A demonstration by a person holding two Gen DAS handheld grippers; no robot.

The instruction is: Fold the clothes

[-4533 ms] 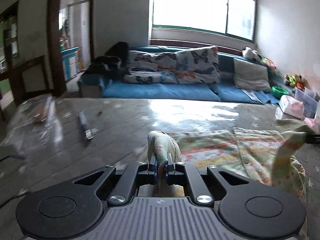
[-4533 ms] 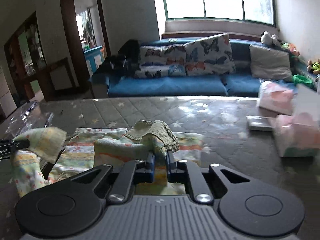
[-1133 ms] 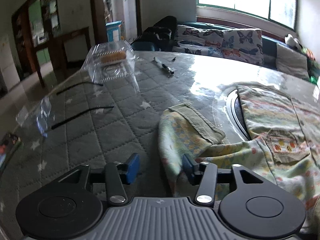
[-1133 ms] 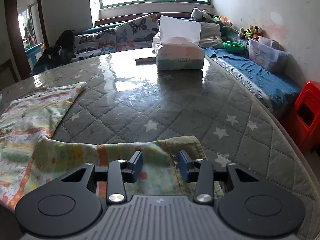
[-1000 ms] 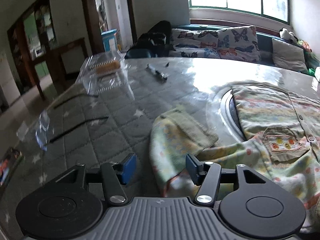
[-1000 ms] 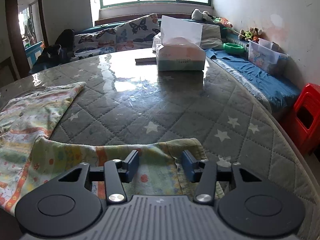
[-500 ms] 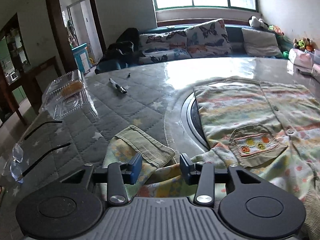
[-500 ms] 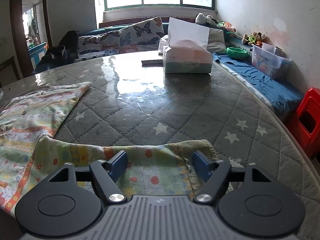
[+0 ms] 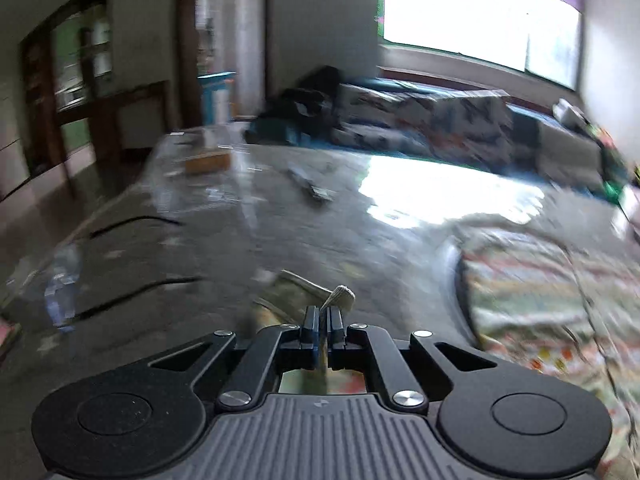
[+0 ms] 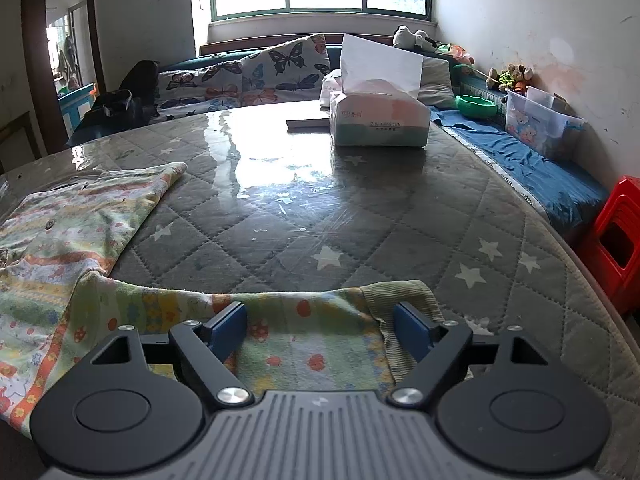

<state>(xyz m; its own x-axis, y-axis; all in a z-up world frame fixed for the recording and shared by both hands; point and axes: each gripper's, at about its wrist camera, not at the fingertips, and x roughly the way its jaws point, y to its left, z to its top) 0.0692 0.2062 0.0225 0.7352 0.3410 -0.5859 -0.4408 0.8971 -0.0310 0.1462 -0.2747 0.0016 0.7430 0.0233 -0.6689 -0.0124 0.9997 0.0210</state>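
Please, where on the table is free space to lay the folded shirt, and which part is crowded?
Free: the quilted table between the shirt and the tissue box, and the strip right of the right gripper. Crowded: near the left gripper, shut on the sleeve cuff, with black cords, a plastic container and a pen.

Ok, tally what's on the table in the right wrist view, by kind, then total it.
Garments: 1, the patterned shirt, its sleeve between the open right gripper fingers.
Tissue packs: 1.
Flat dark items behind the tissues: 1.
Total: 3.
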